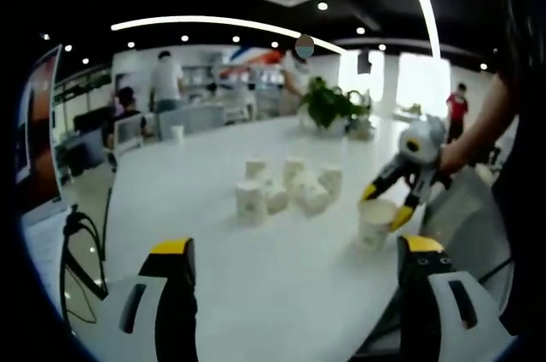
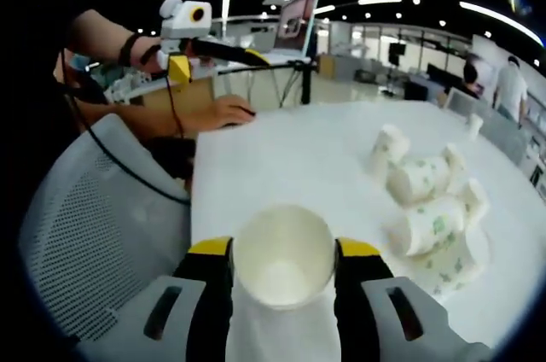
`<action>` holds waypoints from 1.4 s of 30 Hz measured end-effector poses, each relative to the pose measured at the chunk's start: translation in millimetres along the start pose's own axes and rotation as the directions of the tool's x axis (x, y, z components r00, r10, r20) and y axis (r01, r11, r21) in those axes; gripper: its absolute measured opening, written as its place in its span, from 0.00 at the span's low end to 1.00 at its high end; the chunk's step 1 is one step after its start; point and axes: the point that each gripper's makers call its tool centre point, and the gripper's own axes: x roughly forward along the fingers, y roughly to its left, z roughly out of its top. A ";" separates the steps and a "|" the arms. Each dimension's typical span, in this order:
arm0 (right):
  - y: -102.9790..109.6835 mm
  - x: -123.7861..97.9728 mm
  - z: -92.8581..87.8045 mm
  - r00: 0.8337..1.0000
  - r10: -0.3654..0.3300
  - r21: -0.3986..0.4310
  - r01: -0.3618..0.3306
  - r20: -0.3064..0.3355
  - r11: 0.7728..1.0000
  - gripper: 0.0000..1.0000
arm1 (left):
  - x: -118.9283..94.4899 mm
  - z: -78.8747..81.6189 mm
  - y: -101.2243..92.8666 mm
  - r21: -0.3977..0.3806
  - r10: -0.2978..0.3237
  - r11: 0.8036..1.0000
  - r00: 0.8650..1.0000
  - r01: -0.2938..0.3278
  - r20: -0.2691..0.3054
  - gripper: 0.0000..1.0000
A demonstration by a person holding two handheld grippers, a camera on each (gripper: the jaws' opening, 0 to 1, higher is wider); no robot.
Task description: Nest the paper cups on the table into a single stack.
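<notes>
Right gripper view has the right gripper (image 2: 283,272) closed around an upright paper cup (image 2: 283,266), one yellow-tipped jaw pressed against each side of its rim, the open mouth facing the camera. The cup stands on the white bench (image 2: 299,157) close to its near edge. Ahead and to the right of this gripper lies a loose cluster of paper cups (image 2: 426,200), some upright, some tipped on their sides, touching one another. To the left, just beside the bench edge, is a grey mesh chair (image 2: 94,217), and a person's hand (image 2: 223,112) rests on the bench farther ahead.

In the left gripper view the left gripper (image 1: 299,251) is held wide apart with nothing between its jaws, above bare bench surface. The cup cluster (image 1: 286,187) sits well ahead of it, and the held cup (image 1: 375,224) stands ahead to the right, clasped by the other gripper. A potted plant (image 1: 328,104) stands beyond.
</notes>
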 end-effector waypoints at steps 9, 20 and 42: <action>3.2 0.9 -0.6 1.000 0.003 -0.004 -0.003 -0.004 1.000 0.48 | -0.6 -0.6 -0.1 -0.008 0.000 1.000 1.000 0.000 0.001 0.99; 1.5 -0.3 -1.4 1.000 -0.010 0.000 0.010 -0.008 1.000 0.52 | -2.6 -0.3 0.9 -0.008 0.003 1.000 1.000 -0.003 0.002 0.98; -8.9 -21.1 28.5 0.996 -0.051 0.063 0.046 0.080 0.997 0.68 | 2.4 1.6 -3.9 -0.011 -0.004 1.000 1.000 0.004 0.011 0.98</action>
